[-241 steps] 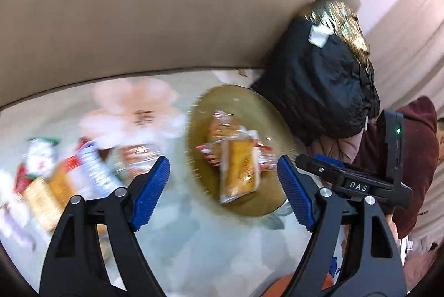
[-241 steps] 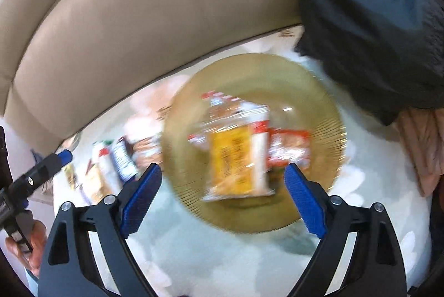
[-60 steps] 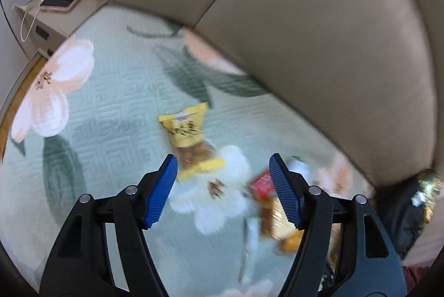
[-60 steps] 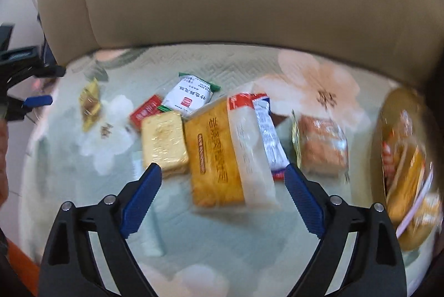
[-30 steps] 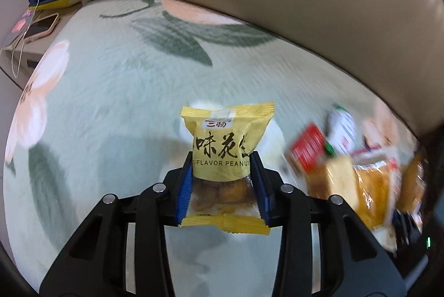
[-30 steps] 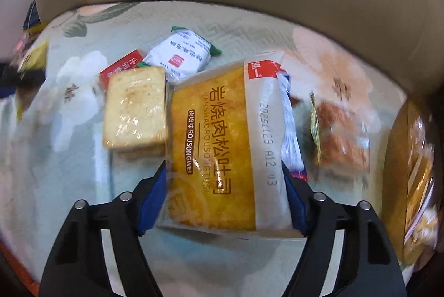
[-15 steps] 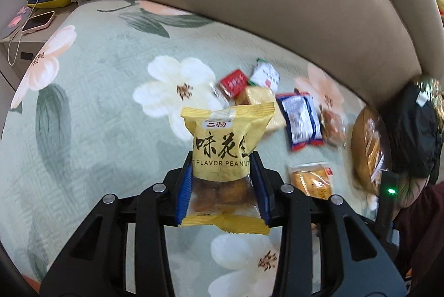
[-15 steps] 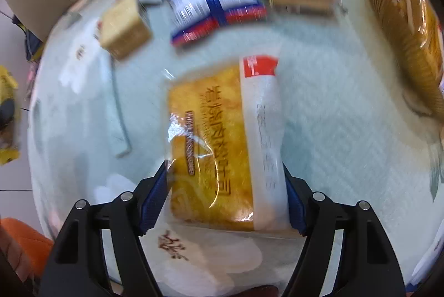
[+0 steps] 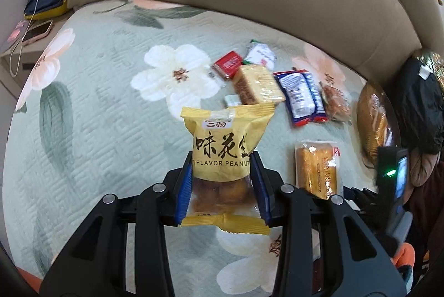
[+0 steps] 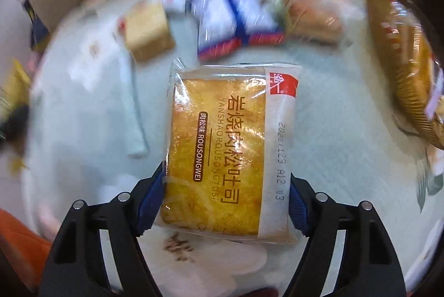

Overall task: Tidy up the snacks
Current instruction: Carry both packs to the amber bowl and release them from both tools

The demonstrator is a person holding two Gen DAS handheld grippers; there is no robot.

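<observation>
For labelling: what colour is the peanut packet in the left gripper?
Yellow peanut packet with a clear lower window; best in the left wrist view.

Eight seconds ago both grippers open over gold plate (image 9: 370,114). Two seconds ago left gripper (image 9: 222,186) open above peanut packet (image 9: 226,147) lying on bed cover (image 9: 91,108); now clamped on it, lifted clear. Right gripper (image 10: 226,202) likewise was open over toast packet (image 10: 222,147) among other snacks; now grips it, raised, nearer plate.
</observation>
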